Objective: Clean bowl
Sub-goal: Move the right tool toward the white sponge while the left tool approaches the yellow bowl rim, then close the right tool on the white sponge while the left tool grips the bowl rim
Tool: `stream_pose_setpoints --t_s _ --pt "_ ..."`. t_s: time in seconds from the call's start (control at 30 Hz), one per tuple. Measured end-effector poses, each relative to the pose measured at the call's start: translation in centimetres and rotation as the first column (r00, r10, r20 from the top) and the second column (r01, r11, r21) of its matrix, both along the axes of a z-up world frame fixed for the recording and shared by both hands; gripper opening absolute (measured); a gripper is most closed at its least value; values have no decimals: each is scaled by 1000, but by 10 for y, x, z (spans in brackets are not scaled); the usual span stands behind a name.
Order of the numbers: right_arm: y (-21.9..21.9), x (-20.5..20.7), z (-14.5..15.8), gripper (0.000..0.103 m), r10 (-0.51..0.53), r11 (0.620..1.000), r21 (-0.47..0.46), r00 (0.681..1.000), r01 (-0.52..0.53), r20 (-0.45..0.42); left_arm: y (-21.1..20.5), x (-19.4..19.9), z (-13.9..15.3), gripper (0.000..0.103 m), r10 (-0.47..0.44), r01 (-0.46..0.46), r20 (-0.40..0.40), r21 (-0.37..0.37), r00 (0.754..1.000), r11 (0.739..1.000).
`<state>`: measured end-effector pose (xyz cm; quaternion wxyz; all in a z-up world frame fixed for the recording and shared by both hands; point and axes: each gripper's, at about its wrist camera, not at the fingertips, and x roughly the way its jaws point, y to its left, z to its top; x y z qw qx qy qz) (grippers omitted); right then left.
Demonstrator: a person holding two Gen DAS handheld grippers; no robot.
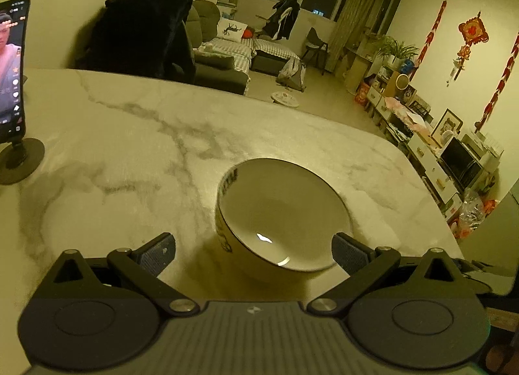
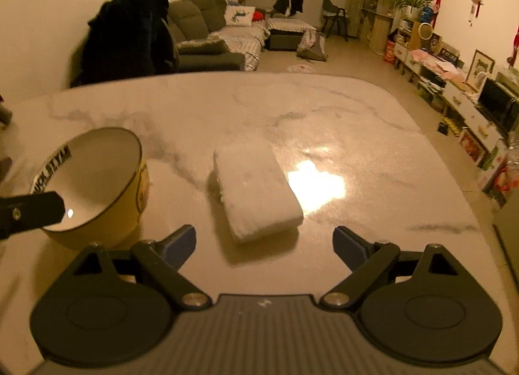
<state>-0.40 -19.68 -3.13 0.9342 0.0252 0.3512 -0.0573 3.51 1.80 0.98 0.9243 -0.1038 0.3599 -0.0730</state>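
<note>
A yellow bowl [image 1: 282,212] with a white inside and black lettering under its rim stands upright on the marble table [image 1: 129,135]. My left gripper [image 1: 253,253] is open, its fingers spread to either side of the bowl's near wall, not touching it. In the right wrist view the same bowl [image 2: 94,180] sits at the left, with a left gripper finger [image 2: 32,209] crossing its rim. A white folded cloth [image 2: 256,193] lies on the table just ahead of my right gripper [image 2: 264,245], which is open with nothing between its fingers.
A phone on a round black stand [image 1: 13,83] is at the table's far left. A chair draped with a dark coat [image 1: 142,28] stands behind the far edge. Beyond are a sofa, shelves and a TV cabinet along the right wall.
</note>
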Motion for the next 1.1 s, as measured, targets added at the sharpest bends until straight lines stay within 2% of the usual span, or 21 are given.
stream_pose_setpoints --t_s 0.1,0.23,0.37,0.47,0.53,0.57,0.6,0.73,0.77,0.83,0.87,0.9,1.03,1.1 --pt "-7 -7 -1 93 9 1000 17 999 -9 47 5 10 -1 102 37 -37 1 28 999 999" --pt "-12 -4 1 90 24 999 24 998 -26 58 6 24 -8 102 1 -1 -51 5 999 1000" --pt "-8 -3 1 72 98 995 -31 994 -97 49 7 35 -15 102 -28 27 -89 -22 996 999" --pt "-9 3 0 67 158 987 -48 987 -156 41 6 44 -21 100 -41 39 -100 -23 994 999" --pt "-11 3 -2 66 186 981 -57 982 -184 39 6 49 -26 92 -42 41 -105 -8 994 999" --pt "-12 2 -3 66 197 979 -63 980 -194 37 6 50 -28 85 -43 43 -107 -2 993 999" --pt "-11 1 -4 66 206 977 -69 978 -203 33 6 52 -30 73 -47 47 -109 -1 993 999" --pt "-9 1 -10 65 227 970 -93 974 -223 26 10 57 -35 46 -45 44 -98 -8 994 999" --pt "-9 0 -11 63 226 970 -98 974 -223 31 11 58 -36 29 -44 43 -93 -19 995 999" --pt "-7 -1 -13 60 227 969 -105 973 -222 38 16 60 -38 23 -36 31 -90 -63 995 998" --pt "-8 -4 -14 55 226 969 -114 973 -220 41 15 59 -38 18 -31 27 -82 -60 996 998" --pt "-8 -4 -15 48 222 968 -128 974 -215 43 16 59 -38 16 -21 18 -63 -51 998 999" --pt "-11 -4 -15 44 215 968 -143 974 -205 63 11 55 -37 12 -7 7 -15 -4 1000 1000" --pt "-14 -6 -13 36 217 971 -120 973 -206 81 7 50 -33 11 2 -3 29 35 1000 999"
